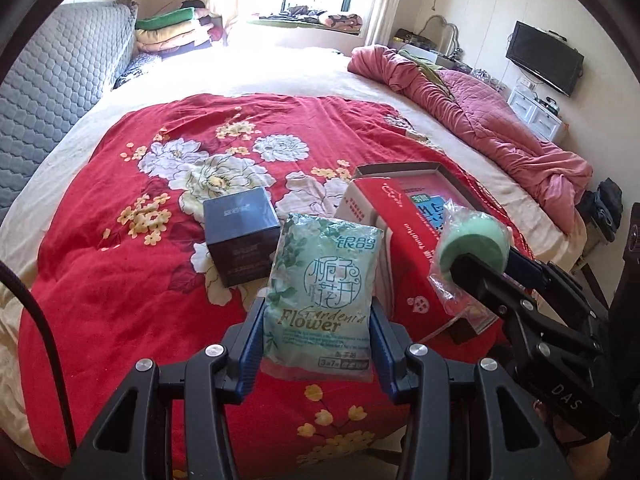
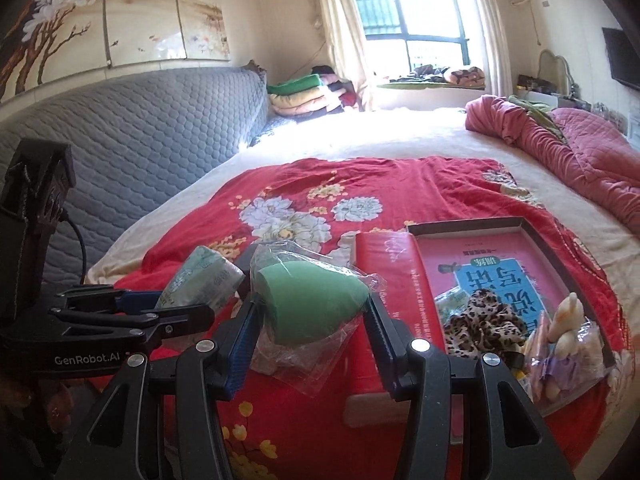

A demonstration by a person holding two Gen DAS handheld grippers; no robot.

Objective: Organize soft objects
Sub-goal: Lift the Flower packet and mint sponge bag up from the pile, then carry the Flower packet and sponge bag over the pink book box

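- The bed (image 1: 280, 68) fills both views, with a red flowered cover (image 1: 132, 216) spread on its near half and a bunched pink quilt (image 1: 500, 120) far right.
- A red open box (image 2: 532, 232) lies on the right of the cover; a leopard-print cloth (image 2: 484, 324) and a bagged soft toy (image 2: 564, 320) already sit in it.
- A dark box (image 1: 240, 232) stands on the cover just left of the red one.
- The left tongs (image 1: 318, 344) are clamped on a tissue pack (image 1: 324, 284), gripped across its width near the lower end, long axis running away from the camera, held clear above the cover.
- The right tongs (image 2: 308, 312) are closed on a green sponge in clear wrap (image 2: 308, 300), pads pressing both its sides.
- The red box lies right of and beyond both loads; the right hand is nearer it, so its sponge likely goes in first.
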